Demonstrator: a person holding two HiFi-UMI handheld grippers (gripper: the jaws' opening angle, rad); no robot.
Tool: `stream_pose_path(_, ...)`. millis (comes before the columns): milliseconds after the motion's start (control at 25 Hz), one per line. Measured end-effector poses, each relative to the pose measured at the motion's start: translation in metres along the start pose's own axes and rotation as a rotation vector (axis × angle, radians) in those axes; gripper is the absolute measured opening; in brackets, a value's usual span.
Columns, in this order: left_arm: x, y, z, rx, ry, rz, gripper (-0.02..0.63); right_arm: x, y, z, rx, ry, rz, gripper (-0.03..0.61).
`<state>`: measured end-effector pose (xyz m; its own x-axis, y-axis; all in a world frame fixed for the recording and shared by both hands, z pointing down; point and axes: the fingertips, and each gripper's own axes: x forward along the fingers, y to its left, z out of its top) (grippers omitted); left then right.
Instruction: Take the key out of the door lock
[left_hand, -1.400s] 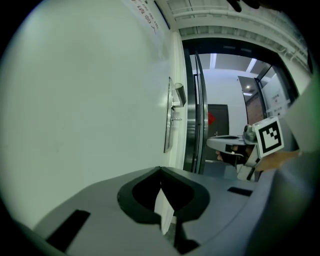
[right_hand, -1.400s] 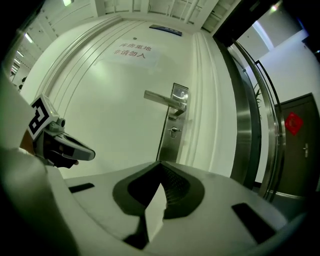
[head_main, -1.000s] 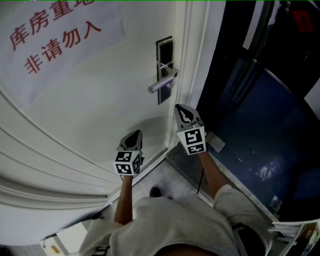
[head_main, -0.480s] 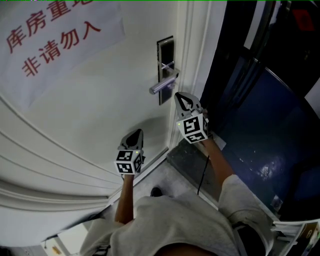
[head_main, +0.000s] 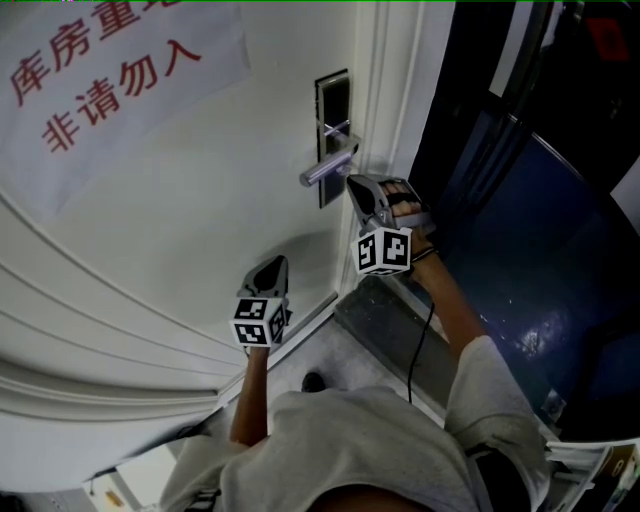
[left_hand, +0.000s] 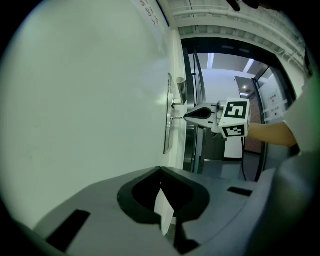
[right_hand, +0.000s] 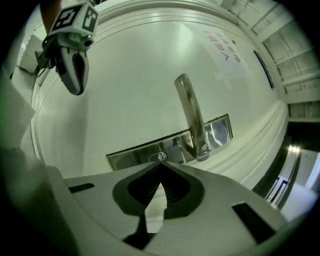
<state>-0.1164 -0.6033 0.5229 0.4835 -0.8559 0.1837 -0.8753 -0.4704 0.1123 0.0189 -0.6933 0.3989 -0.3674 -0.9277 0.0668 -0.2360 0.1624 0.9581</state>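
Entrance to a storeroom in an institutional or office building. White panelled door (head_main: 200, 210) bearing a paper notice (head_main: 110, 70) in red Chinese characters marking a restricted store; steel lever handle (head_main: 328, 166) on a long metal lock plate (head_main: 332, 100). To the right, a glossy dark blue floor (head_main: 540, 280); farther on, a metal-framed glazed corridor doorway (left_hand: 200, 100).

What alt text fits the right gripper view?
The right gripper, jaws shut, points at the lock on a steel plate, beside the lever handle on a white door. The left gripper hangs upper left.
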Motion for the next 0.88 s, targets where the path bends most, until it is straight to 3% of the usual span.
stream_pose_path(240, -0.002, 0.006, -0.001, 0.006, -0.002, 0.016, 0.018, 0.002, 0.012, -0.004, -0.158, 0.014, 0.010, 0.029)
stream_pose_path(400, 0.000, 0.005, 0.001, 0.002, -0.004, 0.010, 0.018, 0.004, 0.013, -0.006, -0.177, 0.017, 0.008, 0.100)
stream_pose_path(880, 0.002, 0.007, -0.003, -0.003, 0.011, 0.001, 0.018, 0.026, 0.008, -0.006, -0.247, 0.020, -0.033, 0.104)
